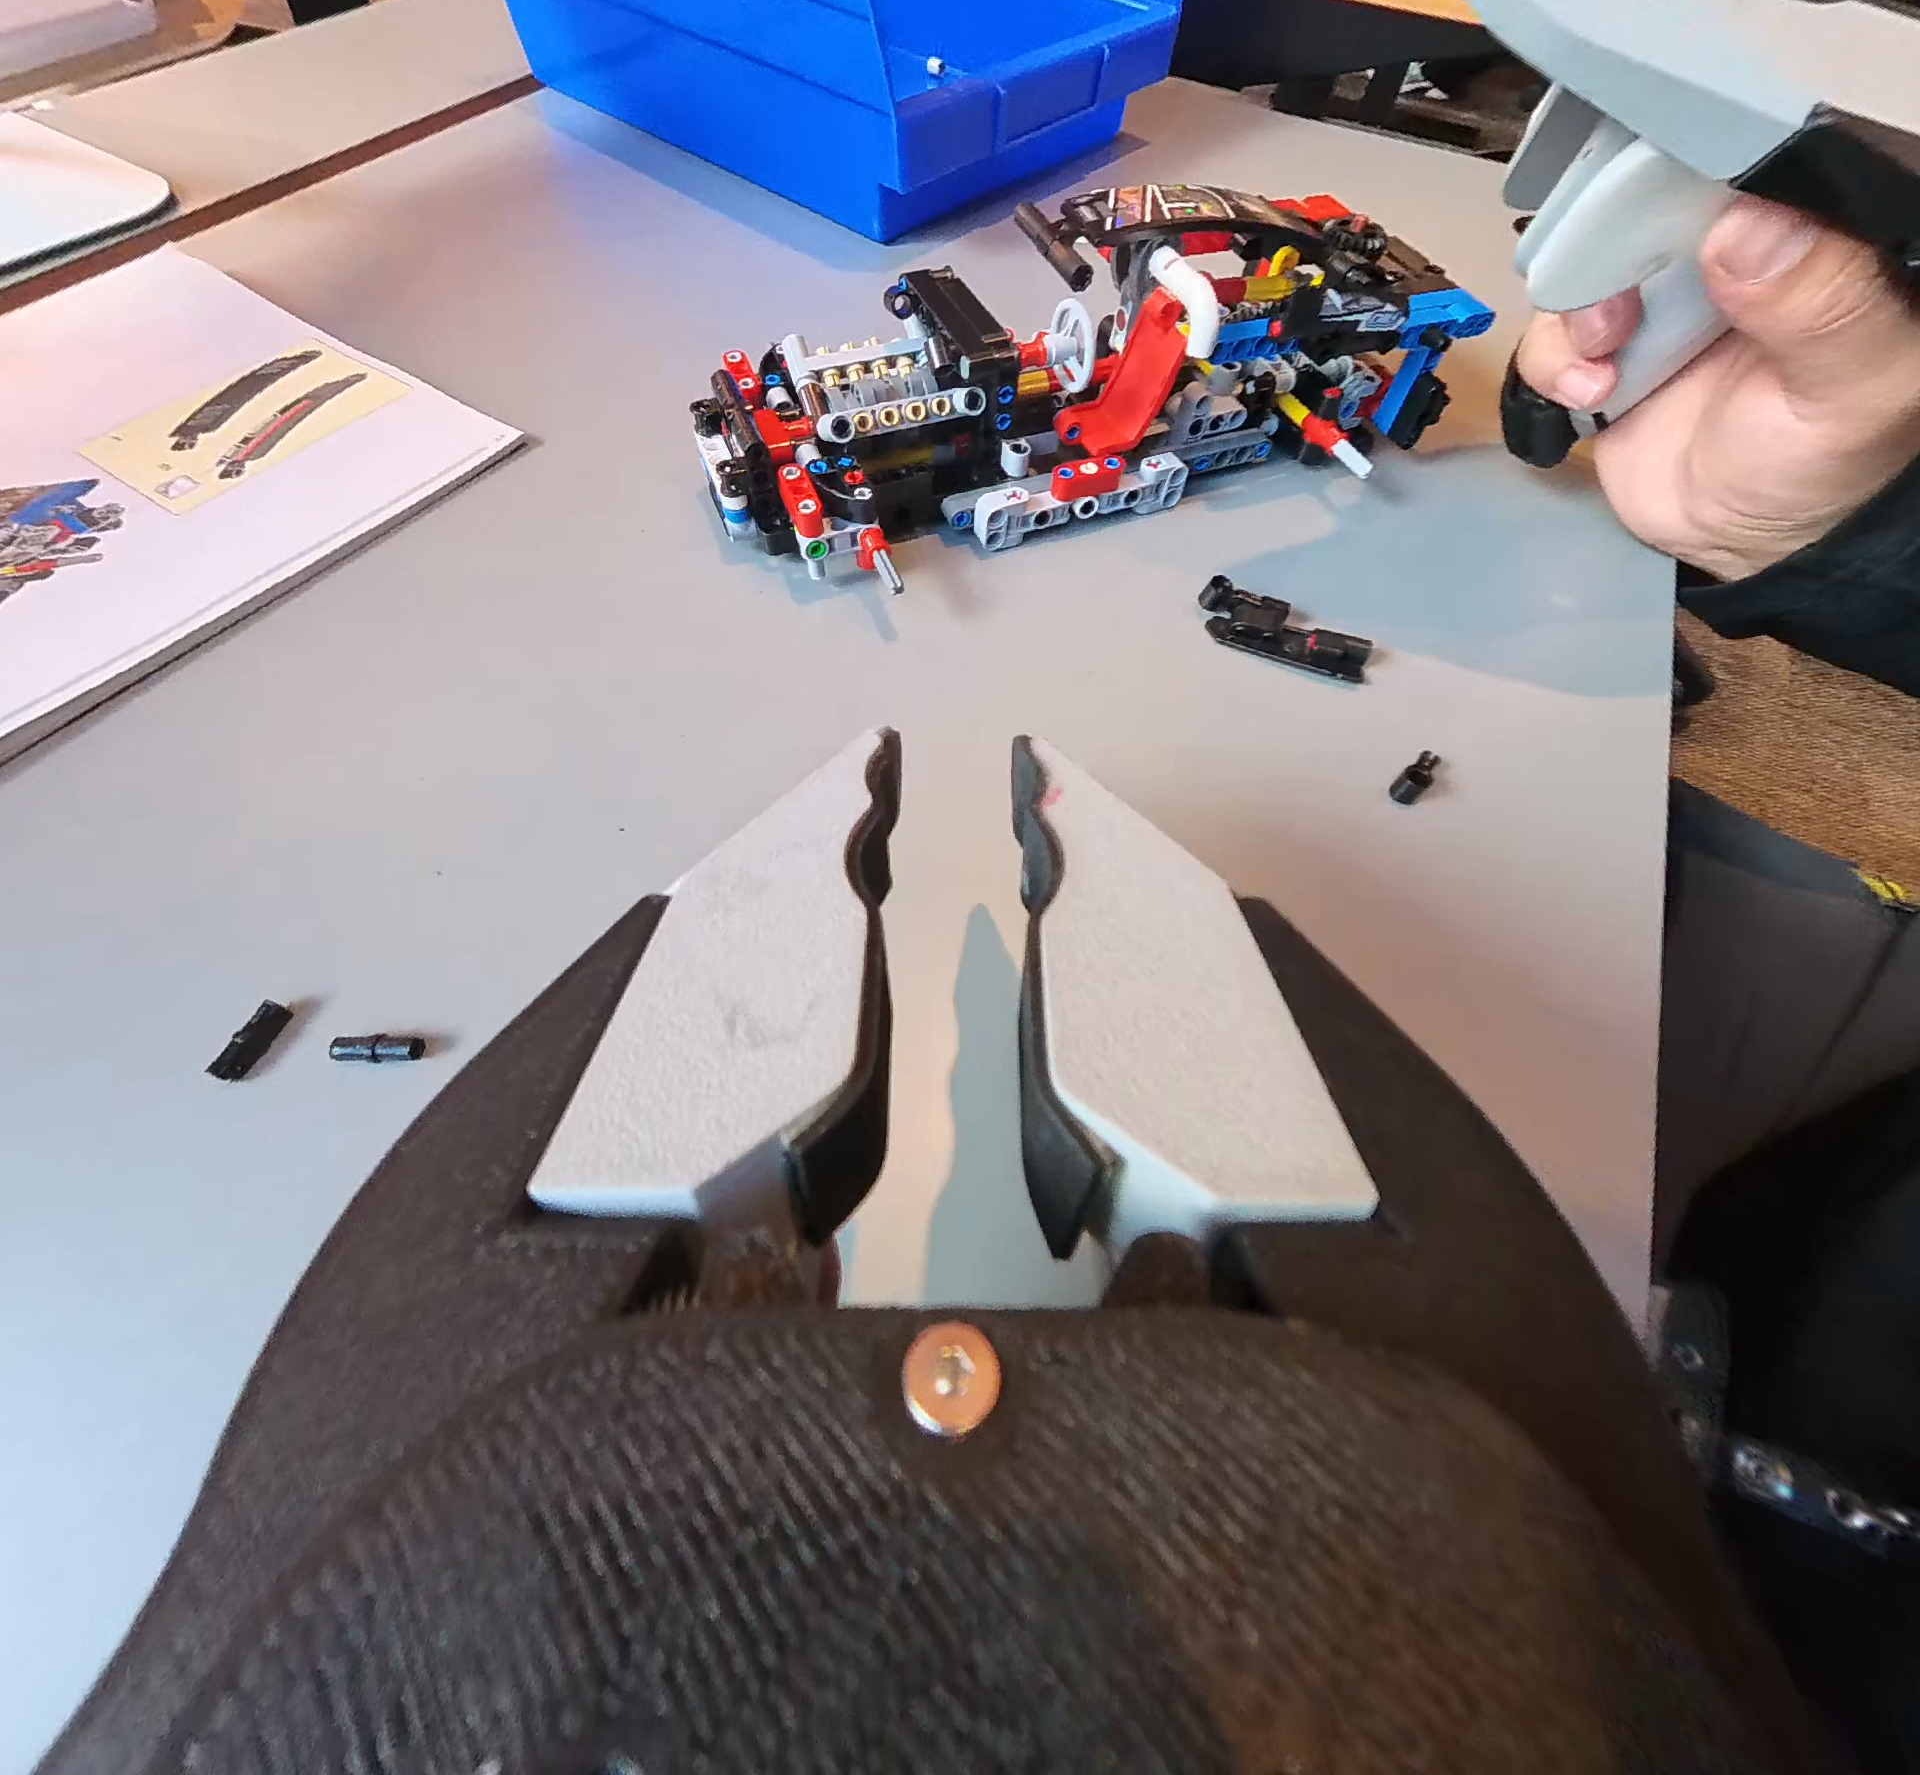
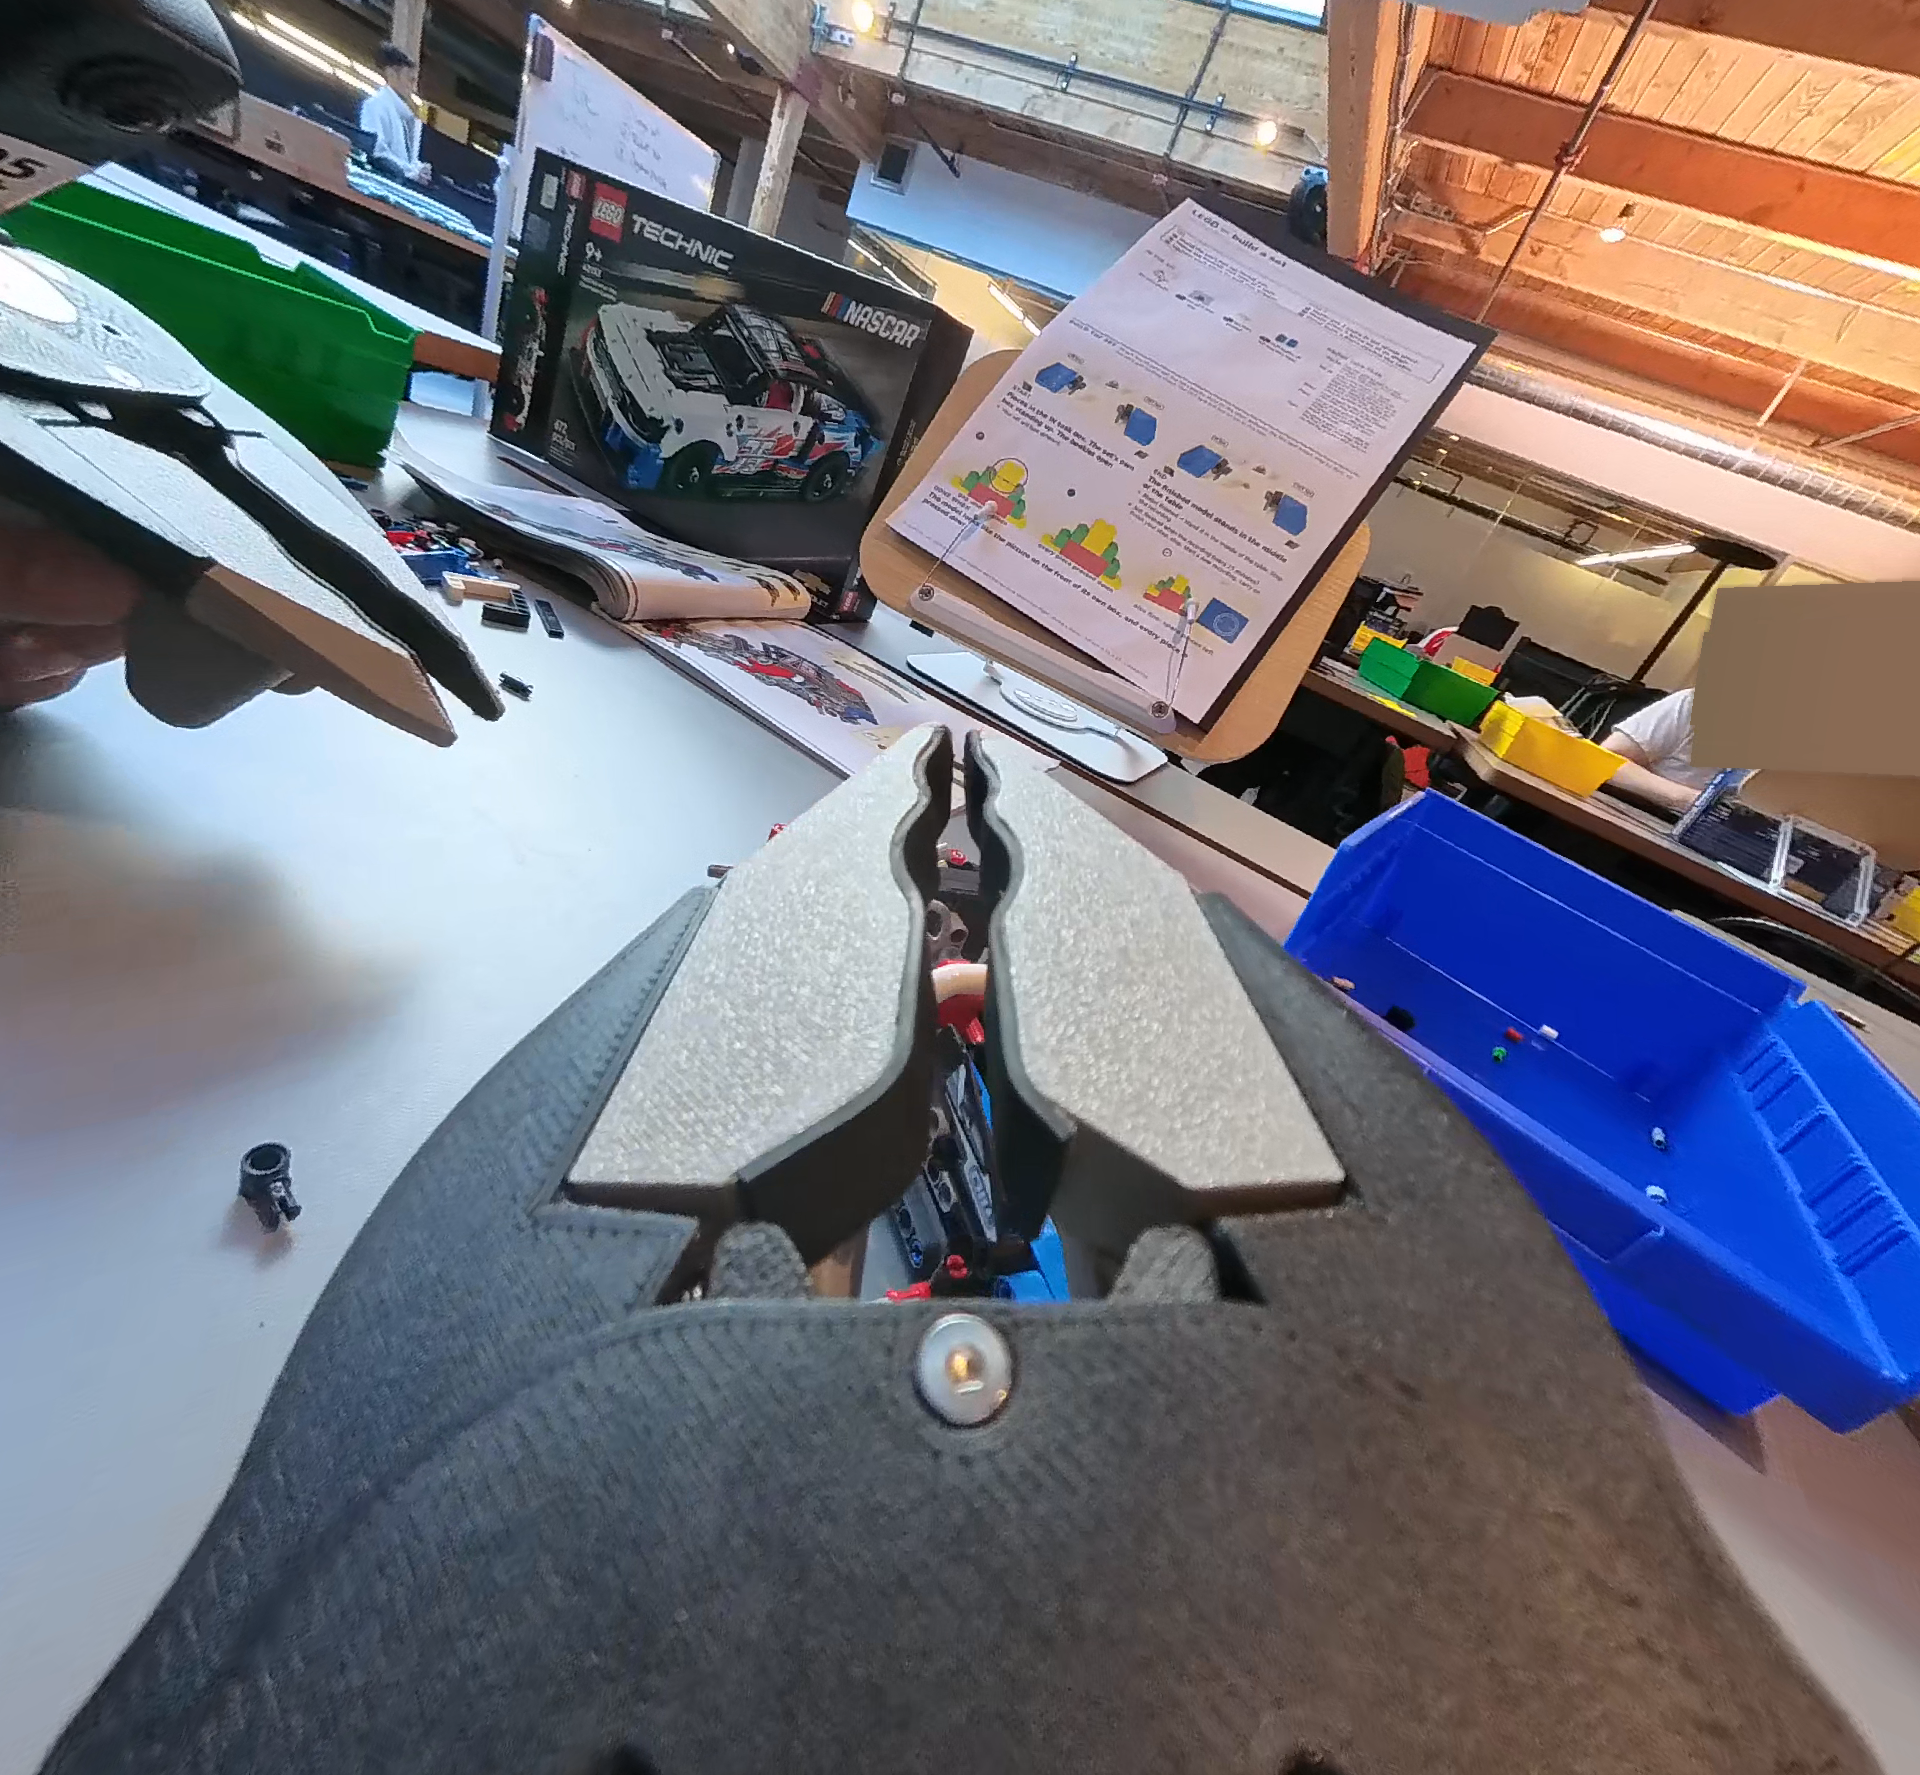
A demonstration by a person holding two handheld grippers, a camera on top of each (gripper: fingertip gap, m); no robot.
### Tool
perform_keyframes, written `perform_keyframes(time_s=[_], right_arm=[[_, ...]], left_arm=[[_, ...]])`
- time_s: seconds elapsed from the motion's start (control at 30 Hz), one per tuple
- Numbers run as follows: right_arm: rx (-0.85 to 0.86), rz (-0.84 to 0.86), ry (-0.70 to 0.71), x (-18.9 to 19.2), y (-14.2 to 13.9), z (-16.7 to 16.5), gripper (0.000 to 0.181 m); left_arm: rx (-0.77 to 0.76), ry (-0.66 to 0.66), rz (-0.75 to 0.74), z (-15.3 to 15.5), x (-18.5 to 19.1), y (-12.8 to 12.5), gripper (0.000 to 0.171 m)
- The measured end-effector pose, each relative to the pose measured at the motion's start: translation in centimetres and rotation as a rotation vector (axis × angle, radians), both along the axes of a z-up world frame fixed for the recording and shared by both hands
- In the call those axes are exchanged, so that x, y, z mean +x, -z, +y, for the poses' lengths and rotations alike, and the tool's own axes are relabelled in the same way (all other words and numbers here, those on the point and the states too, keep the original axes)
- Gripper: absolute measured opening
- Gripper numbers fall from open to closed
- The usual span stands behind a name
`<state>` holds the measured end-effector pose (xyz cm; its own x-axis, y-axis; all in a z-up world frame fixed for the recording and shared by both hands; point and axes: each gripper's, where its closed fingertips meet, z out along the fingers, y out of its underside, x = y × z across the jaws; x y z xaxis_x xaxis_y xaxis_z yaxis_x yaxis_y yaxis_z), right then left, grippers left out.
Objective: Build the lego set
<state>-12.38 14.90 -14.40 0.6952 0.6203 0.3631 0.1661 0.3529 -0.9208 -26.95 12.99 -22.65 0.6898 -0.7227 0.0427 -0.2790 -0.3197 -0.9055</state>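
On the far left of the grey tabletop [image 1: 520, 790] lies the open paper instruction booklet [image 1: 239, 468], and nearer the edge two short black connector pins [image 1: 312, 1045] rest side by side, apart from everything else. The left gripper [image 1: 956, 759] hovers low over bare table with its jaws parted and nothing between them. Beyond it sits the half-built lego car chassis [image 1: 1081, 385] — black, red, grey and blue beams with a red seat and white steering wheel — just in front of the blue plastic parts bin [image 1: 831, 32]. To its right lie a flat black beam sub-assembly [image 1: 1283, 629] and a small black peg [image 1: 1413, 778] near the table's right edge. The right gripper [image 2: 957, 749] is held above the chassis's rear end; its jaws look almost closed with nothing gripped, the model visible below through the gap.

My judgement: the loose pieces are not yet fitted. The risks — the peg could be nudged off the nearby edge, and pressing a pin in while the chassis stands unbraced could slide it or pop beams loose.
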Motion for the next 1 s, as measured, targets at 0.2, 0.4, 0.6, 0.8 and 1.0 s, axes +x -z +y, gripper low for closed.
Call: perform_keyframes(time_s=[0.2,0.4,0.6,0.8,1.0], right_arm=[[-0.004,0.0,-0.01,-0.1,0.1,-0.1,0.0],[-0.001,-0.003,-0.021,-0.2,0.1,-0.1,0.0],[0.018,-0.046,-0.039,-0.8,0.4,-0.3,0.0],[0.015,-0.054,-0.055,-1.0,0.6,-0.4,0.0],[-0.033,0.04,-0.03,0.7,-0.1,-0.2,0.0]], left_arm=[[-0.004,0.014,-0.001,-0.1,0.1,0.0,0.017],[0.029,0.026,0.042,0.0,0.4,0.2,0.015],[0.052,0.041,0.106,0.1,0.7,0.7,0.012],[0.044,0.018,0.117,0.4,0.5,0.8,0.015],[0.03,0.006,0.126,0.6,0.4,1.1,0.019]])
